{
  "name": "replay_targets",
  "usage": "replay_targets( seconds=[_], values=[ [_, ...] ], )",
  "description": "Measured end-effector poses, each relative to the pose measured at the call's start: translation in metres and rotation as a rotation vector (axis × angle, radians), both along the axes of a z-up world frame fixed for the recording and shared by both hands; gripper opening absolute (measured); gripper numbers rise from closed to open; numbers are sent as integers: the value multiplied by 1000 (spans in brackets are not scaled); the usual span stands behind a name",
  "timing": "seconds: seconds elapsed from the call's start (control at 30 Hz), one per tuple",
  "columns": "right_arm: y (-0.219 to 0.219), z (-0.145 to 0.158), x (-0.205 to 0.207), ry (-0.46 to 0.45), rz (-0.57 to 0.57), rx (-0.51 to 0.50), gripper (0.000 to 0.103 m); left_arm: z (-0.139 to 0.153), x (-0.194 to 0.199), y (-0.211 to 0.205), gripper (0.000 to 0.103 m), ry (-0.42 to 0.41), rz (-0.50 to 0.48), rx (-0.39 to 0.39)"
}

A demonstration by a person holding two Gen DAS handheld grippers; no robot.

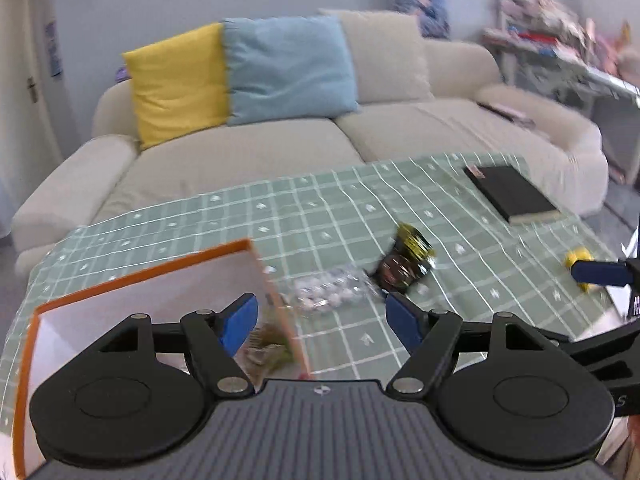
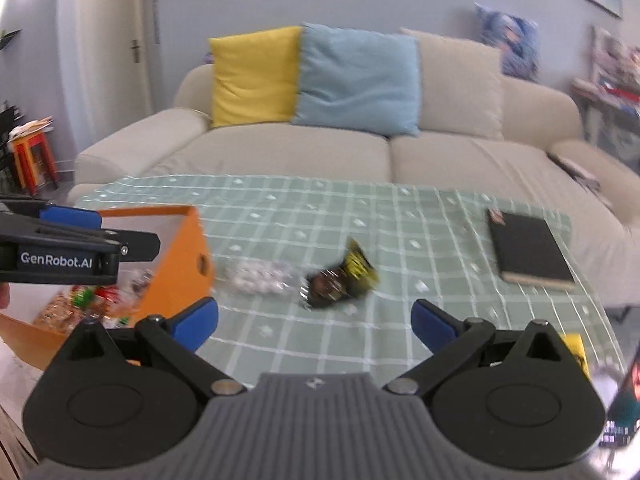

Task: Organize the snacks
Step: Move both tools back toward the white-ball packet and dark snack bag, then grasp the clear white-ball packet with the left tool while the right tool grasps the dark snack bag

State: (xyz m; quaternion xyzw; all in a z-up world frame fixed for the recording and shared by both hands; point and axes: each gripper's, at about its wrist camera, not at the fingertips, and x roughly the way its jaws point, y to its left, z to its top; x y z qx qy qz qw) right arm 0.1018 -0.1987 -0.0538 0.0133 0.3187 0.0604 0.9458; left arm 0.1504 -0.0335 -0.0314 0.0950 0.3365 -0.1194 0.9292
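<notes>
An orange box (image 1: 264, 276) (image 2: 184, 264) with white inner walls stands at the table's left and holds several snack packets (image 2: 96, 300). To its right lie a clear bag of white candies (image 1: 332, 290) (image 2: 260, 278) and a black-and-yellow snack packet (image 1: 406, 258) (image 2: 340, 280). A small yellow packet (image 1: 578, 258) (image 2: 574, 350) lies at the right. My left gripper (image 1: 322, 320) is open and empty, over the box's right wall. My right gripper (image 2: 314, 324) is open and empty, hovering short of the black-and-yellow packet.
A green checked cloth (image 1: 320, 208) (image 2: 320, 208) covers the table. A black book (image 1: 512, 194) (image 2: 528, 246) lies at the far right. A beige sofa (image 1: 248, 152) with yellow and blue cushions stands behind the table. The right gripper's finger shows in the left wrist view (image 1: 600, 273).
</notes>
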Motion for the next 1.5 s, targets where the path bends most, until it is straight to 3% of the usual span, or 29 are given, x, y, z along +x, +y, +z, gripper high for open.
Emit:
replay_targets(
  seconds=[0.3,0.5,0.63,0.87,1.17,1.23,1.3,1.5],
  values=[
    [-36,-27,19,68,-65,76,99,-26,27,-40,83,81,-139,141],
    [-36,-39,55,79,4,91,99,-37,75,-46,83,172,-211,207],
    [-34,-47,86,79,34,113,99,-47,104,-51,83,225,-283,304],
    [-21,-66,139,64,90,34,99,-73,140,-63,83,287,-430,475],
    [-8,-93,194,90,129,13,94,-103,167,-75,83,346,-579,606],
    [-5,-96,203,104,139,16,88,-110,172,-79,83,364,-599,637],
    [-2,-100,209,125,127,11,67,-116,175,-81,83,365,-621,657],
    [-3,-107,205,140,125,37,51,-134,184,-81,84,397,-668,702]
  ],
)
